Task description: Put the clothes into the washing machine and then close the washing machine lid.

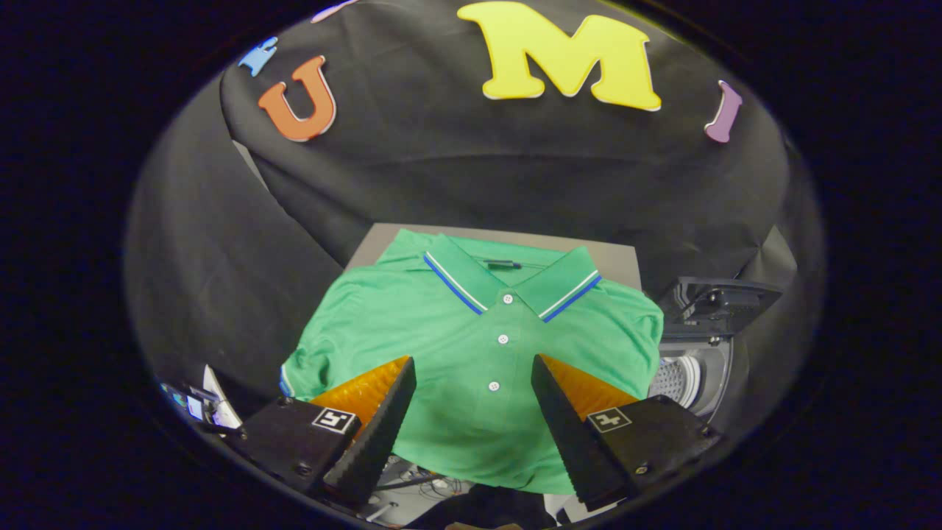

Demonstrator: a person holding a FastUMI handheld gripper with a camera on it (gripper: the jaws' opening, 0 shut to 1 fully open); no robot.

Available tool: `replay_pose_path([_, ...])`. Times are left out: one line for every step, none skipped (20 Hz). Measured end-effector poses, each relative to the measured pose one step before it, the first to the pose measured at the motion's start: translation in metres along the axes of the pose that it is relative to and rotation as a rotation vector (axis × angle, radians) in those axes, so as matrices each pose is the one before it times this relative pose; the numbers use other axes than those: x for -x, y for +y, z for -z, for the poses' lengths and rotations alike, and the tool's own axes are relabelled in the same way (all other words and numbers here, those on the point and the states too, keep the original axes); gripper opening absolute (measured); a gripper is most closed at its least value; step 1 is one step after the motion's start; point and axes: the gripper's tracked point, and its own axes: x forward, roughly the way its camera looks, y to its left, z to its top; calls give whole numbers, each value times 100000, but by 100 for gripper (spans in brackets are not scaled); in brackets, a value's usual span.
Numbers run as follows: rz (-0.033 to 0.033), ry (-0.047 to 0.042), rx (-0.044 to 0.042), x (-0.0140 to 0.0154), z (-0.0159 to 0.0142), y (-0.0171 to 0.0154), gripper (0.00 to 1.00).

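Gripper view: green polo shirt (478, 353) spread flat on grey tabletop (625, 261). Claw (473, 386) above it, fingers wide apart, holding nothing. Washing machine (699, 361), lid (717, 298) raised, just beside the shirt's sleeve.

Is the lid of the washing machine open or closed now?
Open. The lid stands raised above the washing machine, and the drum inside shows. The gripper is open over the green shirt.
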Motion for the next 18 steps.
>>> replay_pose_path([1217,2093,1407,-596,-137,-153,99])
replay_pose_path([1738,825,1447,-428,-327,-179,99])
replay_pose_path([1923,269,1998,-388,-441,-135,99])
replay_pose_path([1124,341,1705,-309,-223,33,99])
replay_pose_path([403,422,79,-214,-251,100,99])
replay_pose_path([1184,635,-864,-166,-98,-37,99])
replay_pose_path([1578,883,-500,-244,-125,-210,99])
replay_pose_path([1060,1166,-136,-17,-51,-30,99])
replay_pose_path([375,918,382,-52,-137,-25,98])
replay_pose_path([47,1228,309,-235,88,84,98])
replay_pose_path([-77,1811,-223,-161,161,197,98])
replay_pose_path([-313,2039,-194,-280,465,173,98])
replay_pose_path([-513,1896,-484,-229,272,206,98])
replay_pose_path([312,1218,-1260,-277,276,-7,98])
replay_pose_path([646,17,-1201,-305,-99,-150,98])
replay_pose_path([356,306,-186,-249,36,-97,97])
replay_pose_path([343,912,25,-191,67,-33,95])
replay_pose_path([484,1080,414,-280,264,95,93])
